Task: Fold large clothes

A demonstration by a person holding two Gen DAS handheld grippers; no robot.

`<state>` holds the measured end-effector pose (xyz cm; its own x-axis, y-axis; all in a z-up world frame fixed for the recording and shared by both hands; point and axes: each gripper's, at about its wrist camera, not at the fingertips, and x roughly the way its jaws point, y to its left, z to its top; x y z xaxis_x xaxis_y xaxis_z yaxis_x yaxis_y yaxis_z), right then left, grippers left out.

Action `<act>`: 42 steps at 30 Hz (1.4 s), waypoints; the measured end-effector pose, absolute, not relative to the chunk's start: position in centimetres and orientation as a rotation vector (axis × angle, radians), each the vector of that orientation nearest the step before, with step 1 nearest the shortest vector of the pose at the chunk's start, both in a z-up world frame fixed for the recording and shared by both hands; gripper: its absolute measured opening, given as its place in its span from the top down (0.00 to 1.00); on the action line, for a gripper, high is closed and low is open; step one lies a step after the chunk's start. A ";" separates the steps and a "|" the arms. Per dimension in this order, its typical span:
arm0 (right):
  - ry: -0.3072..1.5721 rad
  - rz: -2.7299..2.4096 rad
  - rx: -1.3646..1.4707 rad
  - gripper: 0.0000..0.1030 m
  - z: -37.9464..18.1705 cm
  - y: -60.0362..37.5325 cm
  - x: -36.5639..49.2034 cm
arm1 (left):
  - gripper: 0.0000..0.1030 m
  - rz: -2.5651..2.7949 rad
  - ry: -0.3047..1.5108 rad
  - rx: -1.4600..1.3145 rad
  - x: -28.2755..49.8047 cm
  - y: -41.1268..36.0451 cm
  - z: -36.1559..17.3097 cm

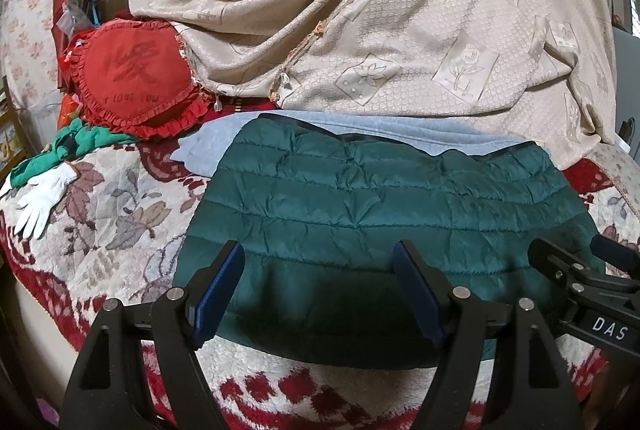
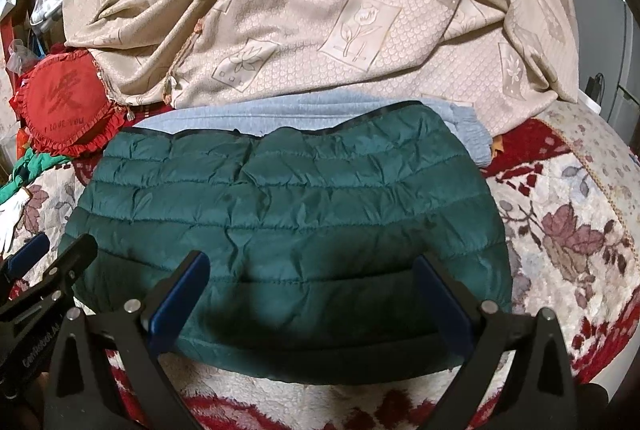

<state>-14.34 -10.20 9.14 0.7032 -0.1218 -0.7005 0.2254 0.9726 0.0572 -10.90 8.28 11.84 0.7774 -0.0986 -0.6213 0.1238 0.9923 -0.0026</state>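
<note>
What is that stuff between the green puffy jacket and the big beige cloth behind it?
A light blue garment lies there, partly under the green jacket and in front of the beige cloth. Both wrist views show it.

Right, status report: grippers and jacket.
Left gripper open, right gripper open, both empty. Green jacket folded flat on blanket. Nothing in the way.
</note>
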 end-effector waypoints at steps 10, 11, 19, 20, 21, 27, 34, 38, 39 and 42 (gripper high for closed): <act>0.781 -0.188 0.153 0.00 8.8 -10.4 -13.9 | 0.50 -0.120 0.682 0.039 -10.6 8.1 11.5; 0.783 -0.188 0.153 0.00 8.8 -10.4 -13.9 | 0.50 -0.120 0.682 0.038 -10.6 8.1 11.5; 0.789 -0.179 0.150 0.00 8.6 -10.3 -13.6 | 0.50 -0.124 0.693 0.036 -10.3 8.1 11.0; 0.791 -0.179 0.149 0.00 8.6 -10.3 -13.6 | 0.50 -0.124 0.693 0.036 -10.3 8.1 11.0; 0.793 -0.179 0.148 0.00 8.5 -10.3 -13.5 | 0.50 -0.124 0.693 0.035 -10.2 8.1 11.0; 0.798 -0.178 0.154 0.00 8.4 -10.4 -13.4 | 0.50 -0.125 0.698 0.037 -10.1 8.0 10.7; 0.805 -0.181 0.158 0.00 8.1 -10.6 -13.3 | 0.50 -0.126 0.701 0.038 -10.0 7.9 10.5; 0.807 -0.181 0.156 0.00 8.1 -10.6 -13.2 | 0.50 -0.127 0.704 0.038 -9.9 7.8 10.4; 0.808 -0.180 0.156 0.00 8.1 -10.7 -13.2 | 0.50 -0.127 0.704 0.039 -9.9 7.8 10.3; 0.811 -0.180 0.155 0.00 7.9 -10.7 -13.2 | 0.50 -0.128 0.706 0.040 -9.9 7.6 10.2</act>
<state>-13.17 -10.73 7.93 0.6753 -0.1002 -0.7307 0.2187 0.9734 0.0686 -9.86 7.62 10.20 0.7537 -0.1040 -0.6489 0.1313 0.9913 -0.0063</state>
